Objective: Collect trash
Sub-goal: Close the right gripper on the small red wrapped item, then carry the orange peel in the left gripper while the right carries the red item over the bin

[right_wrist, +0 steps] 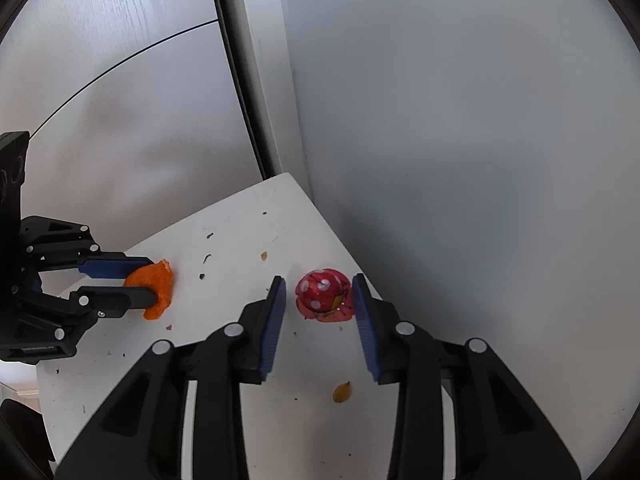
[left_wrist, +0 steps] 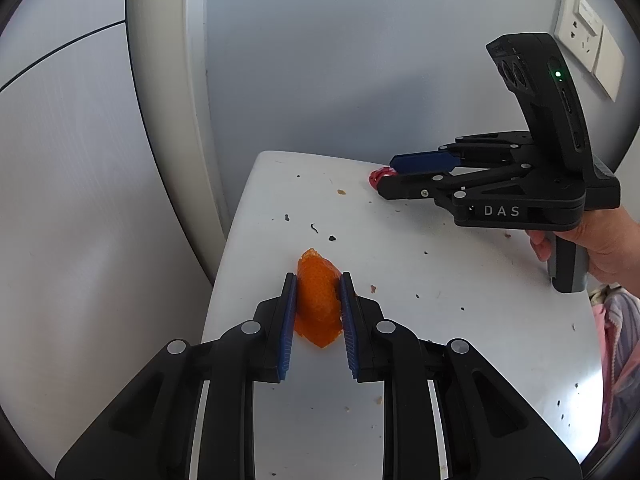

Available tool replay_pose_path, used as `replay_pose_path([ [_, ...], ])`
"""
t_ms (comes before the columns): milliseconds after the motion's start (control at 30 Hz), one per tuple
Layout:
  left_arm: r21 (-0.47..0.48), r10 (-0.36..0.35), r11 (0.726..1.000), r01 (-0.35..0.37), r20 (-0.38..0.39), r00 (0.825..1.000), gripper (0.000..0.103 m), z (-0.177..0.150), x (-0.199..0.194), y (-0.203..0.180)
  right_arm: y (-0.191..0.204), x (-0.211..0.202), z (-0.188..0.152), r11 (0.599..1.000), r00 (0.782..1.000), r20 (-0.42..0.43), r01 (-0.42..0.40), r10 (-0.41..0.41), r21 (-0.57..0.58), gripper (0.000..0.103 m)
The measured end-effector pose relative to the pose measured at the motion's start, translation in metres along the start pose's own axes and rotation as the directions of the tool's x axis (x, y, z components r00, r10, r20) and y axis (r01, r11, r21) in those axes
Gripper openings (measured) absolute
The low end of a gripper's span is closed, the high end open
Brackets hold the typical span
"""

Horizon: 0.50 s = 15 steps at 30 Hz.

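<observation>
An orange peel (left_wrist: 317, 300) sits between the blue pads of my left gripper (left_wrist: 319, 280), which is shut on it just above the white table (left_wrist: 440, 320). It also shows in the right wrist view (right_wrist: 154, 288), held by the left gripper (right_wrist: 150, 282). A red foil wrapper with white dots (right_wrist: 323, 290) lies on the table near the wall. My right gripper (right_wrist: 319, 280) is open around it, the right pad touching its side. In the left wrist view the right gripper (left_wrist: 386, 178) partly hides the wrapper (left_wrist: 378, 178).
Small dark crumbs (left_wrist: 314, 227) and a yellow-brown scrap (right_wrist: 342, 392) are scattered on the table (right_wrist: 224, 232). A grey wall (right_wrist: 480, 160) borders its far side, a white cabinet (left_wrist: 80, 200) its left. A wall socket (left_wrist: 580, 28) is at upper right.
</observation>
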<state>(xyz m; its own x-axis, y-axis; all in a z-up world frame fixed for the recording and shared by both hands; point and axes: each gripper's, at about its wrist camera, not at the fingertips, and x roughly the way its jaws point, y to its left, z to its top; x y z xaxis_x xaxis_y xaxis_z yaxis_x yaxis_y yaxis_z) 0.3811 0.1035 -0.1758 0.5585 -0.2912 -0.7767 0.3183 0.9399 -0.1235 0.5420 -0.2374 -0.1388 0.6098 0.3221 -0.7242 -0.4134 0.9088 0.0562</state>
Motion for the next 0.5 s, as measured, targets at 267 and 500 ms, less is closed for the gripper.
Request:
replay_pose_path([
  [267, 0.001, -0.002, 1.000, 0.002, 0.002, 1.000, 0.019, 0.0013, -0.0048, 0.0028, 0.0025, 0.0028, 0.0017, 1.000, 1.000, 0.003, 0.010, -0.010, -0.013, 0.023],
  [500, -0.008, -0.002, 1.000, 0.002, 0.005, 1.000, 0.019, -0.0009, -0.0048, 0.0049, 0.0047, -0.0015, 0.0016, 1.000, 1.000, 0.015, 0.004, -0.003, -0.012, 0.023],
])
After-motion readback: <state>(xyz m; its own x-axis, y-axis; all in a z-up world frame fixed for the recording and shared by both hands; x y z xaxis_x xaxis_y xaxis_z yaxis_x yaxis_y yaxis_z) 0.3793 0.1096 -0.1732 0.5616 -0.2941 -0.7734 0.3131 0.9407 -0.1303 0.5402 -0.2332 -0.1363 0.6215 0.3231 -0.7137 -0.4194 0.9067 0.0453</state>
